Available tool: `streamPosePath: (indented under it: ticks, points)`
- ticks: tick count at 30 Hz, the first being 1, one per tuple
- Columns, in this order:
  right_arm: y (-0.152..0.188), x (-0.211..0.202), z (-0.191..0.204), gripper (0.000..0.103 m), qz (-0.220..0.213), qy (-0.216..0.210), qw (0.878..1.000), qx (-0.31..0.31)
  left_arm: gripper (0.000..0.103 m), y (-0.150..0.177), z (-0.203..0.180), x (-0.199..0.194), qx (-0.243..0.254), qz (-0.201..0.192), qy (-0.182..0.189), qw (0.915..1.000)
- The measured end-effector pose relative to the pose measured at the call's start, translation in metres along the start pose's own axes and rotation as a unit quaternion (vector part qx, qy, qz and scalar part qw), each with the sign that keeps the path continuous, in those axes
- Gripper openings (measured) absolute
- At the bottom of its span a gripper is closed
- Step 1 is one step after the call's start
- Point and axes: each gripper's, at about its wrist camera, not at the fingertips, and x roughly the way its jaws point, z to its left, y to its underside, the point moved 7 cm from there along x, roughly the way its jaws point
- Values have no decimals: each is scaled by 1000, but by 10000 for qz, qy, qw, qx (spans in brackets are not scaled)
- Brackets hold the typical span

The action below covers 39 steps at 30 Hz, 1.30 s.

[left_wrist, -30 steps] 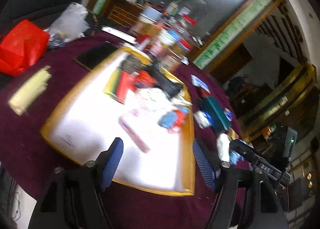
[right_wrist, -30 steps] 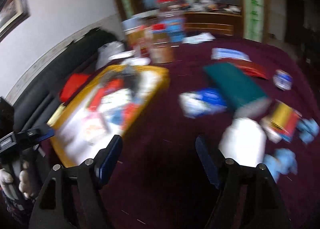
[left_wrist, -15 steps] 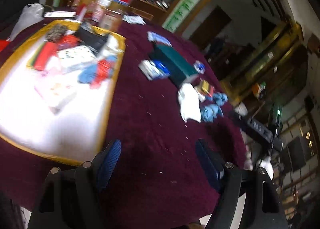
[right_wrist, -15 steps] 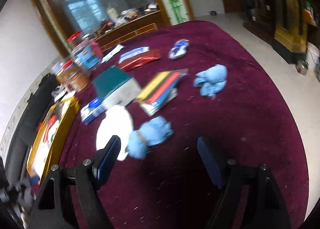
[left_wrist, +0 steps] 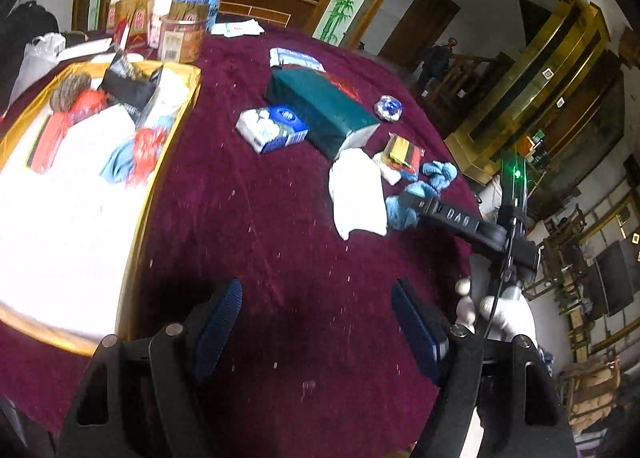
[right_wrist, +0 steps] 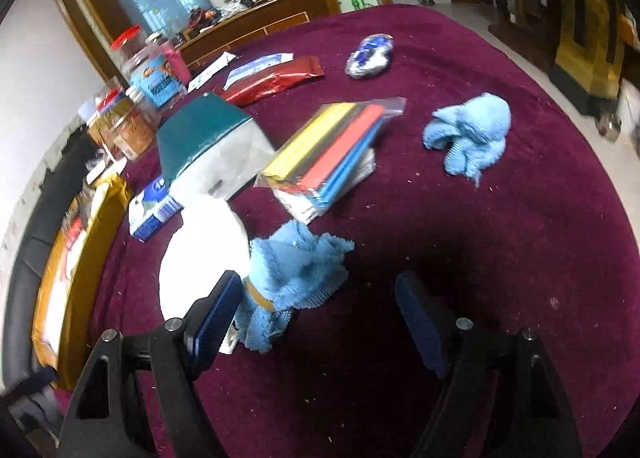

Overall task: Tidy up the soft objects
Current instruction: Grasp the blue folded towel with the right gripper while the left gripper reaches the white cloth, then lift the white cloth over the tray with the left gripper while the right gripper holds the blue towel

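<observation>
My right gripper (right_wrist: pixel 316 318) hangs low over the maroon tablecloth, and its jaws are closing. A blue cloth with a tan band (right_wrist: pixel 296 270) lies against the left finger, its frayed end reaching into the gap. The pads do not press on it. A white cloth (right_wrist: pixel 204 254) lies just left of it, and a second blue cloth (right_wrist: pixel 468 137) sits further right. My left gripper (left_wrist: pixel 318 322) is open over bare tablecloth, with the white cloth (left_wrist: pixel 356 193) and the blue cloths (left_wrist: pixel 440 173) ahead to its right. The right gripper's body (left_wrist: pixel 460 217) reaches to them.
A yellow-rimmed tray (left_wrist: pixel 172 137) at the left holds several items. Around the cloths lie a green box (left_wrist: pixel 320 105), a tissue pack (left_wrist: pixel 272 125), a bag of coloured sheets (right_wrist: pixel 332 149) and a red packet (right_wrist: pixel 276 81). Jars (left_wrist: pixel 184 37) stand behind. The table edge curves close on the right.
Both views have swung right, from the tray to the loose cloths. The right gripper has come down close to the banded blue cloth, which now lies at its left finger.
</observation>
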Motion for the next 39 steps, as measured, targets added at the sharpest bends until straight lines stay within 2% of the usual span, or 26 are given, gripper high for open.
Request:
streamPosePath:
  ticks: [1, 2, 5, 11, 17, 20, 23, 25, 26, 27, 28, 29, 30, 31, 33, 37, 39]
  points:
    - [1, -1, 2, 54, -56, -4, 9999, -99, 80, -3, -1, 2, 21, -17, -4, 10000]
    - [2, -3, 5, 40, -128, -32, 9997, -200, 80, -8, -5, 4, 57, -44, 15, 10000]
    - [1, -11, 4, 36, -329, -50, 9992, -222, 80, -21, -12, 17, 114, -100, -3, 9999]
    - [-4, -26, -12, 35, -634, -196, 9977, 138, 80, -43, -27, 62, 159, -26, 1, 9999]
    - [-5, -19, -29, 35, -440, -550, 9953, 659, 80, -66, -35, 121, 343, 145, -350, 9987]
    - [-6, -19, -34, 35, -456, -620, 9939, 794, 80, -74, -38, 146, 534, 187, -633, 9964]
    - [-6, -19, -36, 35, -441, -646, 9933, 855, 82, -75, -43, 166, 686, 307, -714, 9946]
    - [-6, -19, -36, 35, -450, -655, 9930, 868, 82, -76, -53, 171, 914, 207, -773, 9926]
    - [-6, -19, -36, 35, -449, -659, 9930, 866, 80, -75, -60, 175, 1068, 229, -748, 9912]
    - [-6, -19, -36, 35, -453, -662, 9930, 865, 72, -73, -63, 177, 1232, 227, -784, 9890]
    - [-6, -19, -36, 35, -457, -661, 9930, 866, 49, -72, -66, 178, 1350, 245, -795, 9874]
    - [-6, -19, -36, 35, -464, -670, 9929, 869, 42, -70, -68, 176, 1468, 206, -831, 9855]
    - [-6, -19, -36, 35, -472, -680, 9928, 871, 26, -70, -68, 174, 1526, 216, -834, 9845]
    - [-6, -19, -36, 35, -475, -676, 9928, 869, 22, -70, -67, 170, 1519, 226, -768, 9851]
    - [-7, -18, -36, 35, -484, -668, 9928, 866, 22, -71, -60, 157, 1234, 284, -433, 9910]
    - [-7, -19, -37, 35, -527, -654, 9927, 867, 22, -70, -48, 123, 953, 66, -178, 9953]
    - [-7, -20, -37, 35, -534, -639, 9927, 869, 23, -67, -37, 100, 666, -5, 95, 9977]
